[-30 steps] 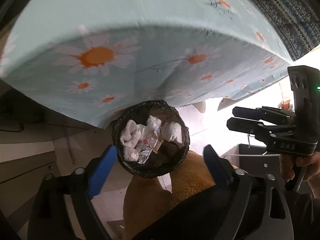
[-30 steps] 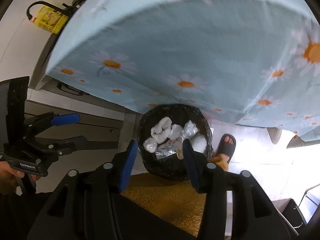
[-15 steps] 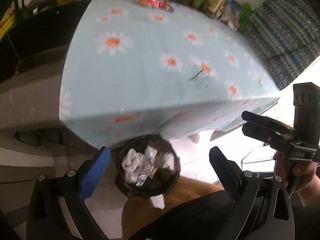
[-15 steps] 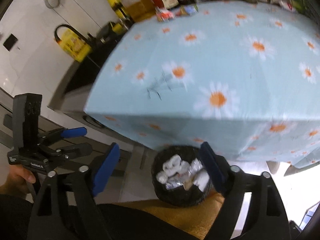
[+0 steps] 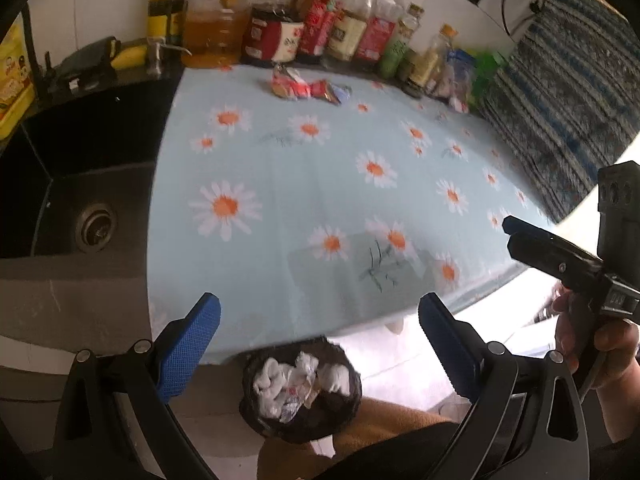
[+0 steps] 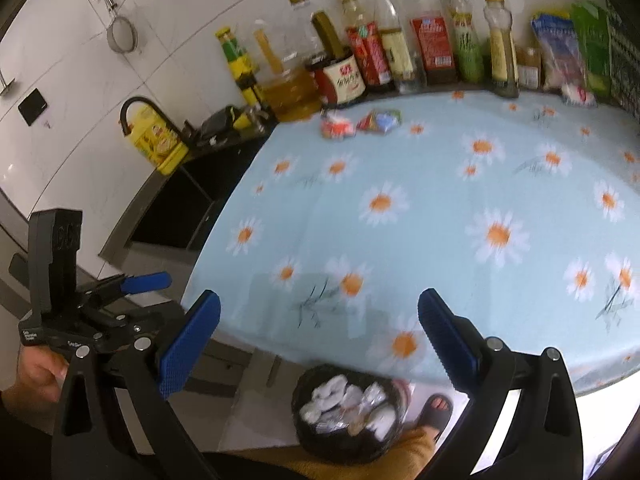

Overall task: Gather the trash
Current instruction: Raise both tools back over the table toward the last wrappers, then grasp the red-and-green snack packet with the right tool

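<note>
Tabletop point(image 6: 440, 208) mid & near part lay bare, wide room for a hand-held gripper to pass. Far edge blocked by row of bottles point(image 6: 400, 48) along the wall; crumpled wrappers point(image 6: 360, 122) lay just in front of them. Sink point(image 5: 80, 184) open to the left. Bin point(image 6: 348, 412) stood below the near edge, w/ a slippered foot point(image 6: 436, 412) beside it.

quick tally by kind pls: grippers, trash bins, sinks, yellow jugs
grippers: 2 (left gripper open, right gripper opening, nothing between its jaws)
trash bin: 1
sink: 1
yellow jug: 1
total: 5
</note>
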`<state>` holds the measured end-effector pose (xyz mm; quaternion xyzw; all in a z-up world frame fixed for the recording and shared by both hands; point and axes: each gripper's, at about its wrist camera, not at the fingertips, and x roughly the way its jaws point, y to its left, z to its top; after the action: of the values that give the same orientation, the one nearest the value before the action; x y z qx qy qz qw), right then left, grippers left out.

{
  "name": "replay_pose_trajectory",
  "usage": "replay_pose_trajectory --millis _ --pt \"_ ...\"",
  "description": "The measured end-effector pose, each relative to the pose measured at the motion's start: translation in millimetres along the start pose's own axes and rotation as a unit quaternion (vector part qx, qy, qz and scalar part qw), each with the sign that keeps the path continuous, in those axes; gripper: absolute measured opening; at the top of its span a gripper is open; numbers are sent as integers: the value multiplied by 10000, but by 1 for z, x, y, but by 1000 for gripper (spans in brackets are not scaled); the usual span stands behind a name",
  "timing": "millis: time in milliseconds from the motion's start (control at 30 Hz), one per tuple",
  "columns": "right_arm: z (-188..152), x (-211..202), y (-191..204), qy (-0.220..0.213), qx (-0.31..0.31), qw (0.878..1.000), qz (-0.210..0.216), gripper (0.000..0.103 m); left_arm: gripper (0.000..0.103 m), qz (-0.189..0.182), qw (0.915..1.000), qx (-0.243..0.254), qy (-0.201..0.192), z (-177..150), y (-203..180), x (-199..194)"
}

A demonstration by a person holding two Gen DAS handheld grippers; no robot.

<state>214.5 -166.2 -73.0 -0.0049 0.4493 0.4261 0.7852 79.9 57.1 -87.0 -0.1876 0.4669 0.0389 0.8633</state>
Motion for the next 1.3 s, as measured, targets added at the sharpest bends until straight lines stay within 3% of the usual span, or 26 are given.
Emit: replay_pose_trajectory --millis 200,367,567,800,1000,1133,1300 --pt "46 9 -24 -103 -78 9999 -32 98 96 119 9989 -331 -312 29 0 -5" --pt "83 25 -47 -122 -99 9995 258 98 96 233 9974 -401 -546 45 -12 -8" --pt "130 65 -66 100 -485 9982 349 98 96 419 9960 -517 -603 55 -28 -2" --pt "180 146 -71 660 -1200 9900 340 98 96 652 9940 -694 -545 62 -41 10" --pt "199 215 -68 1241 -1632 9784 248 98 96 903 9907 -899 -485 64 -48 18" --pt "203 237 -68 1413 -1907 9713 184 97 96 1024 9875 -1076 -524 65 -47 20" --pt "205 247 -70 1473 -2060 9671 246 86 96 1145 9855 -1172 -437 69 -46 27"
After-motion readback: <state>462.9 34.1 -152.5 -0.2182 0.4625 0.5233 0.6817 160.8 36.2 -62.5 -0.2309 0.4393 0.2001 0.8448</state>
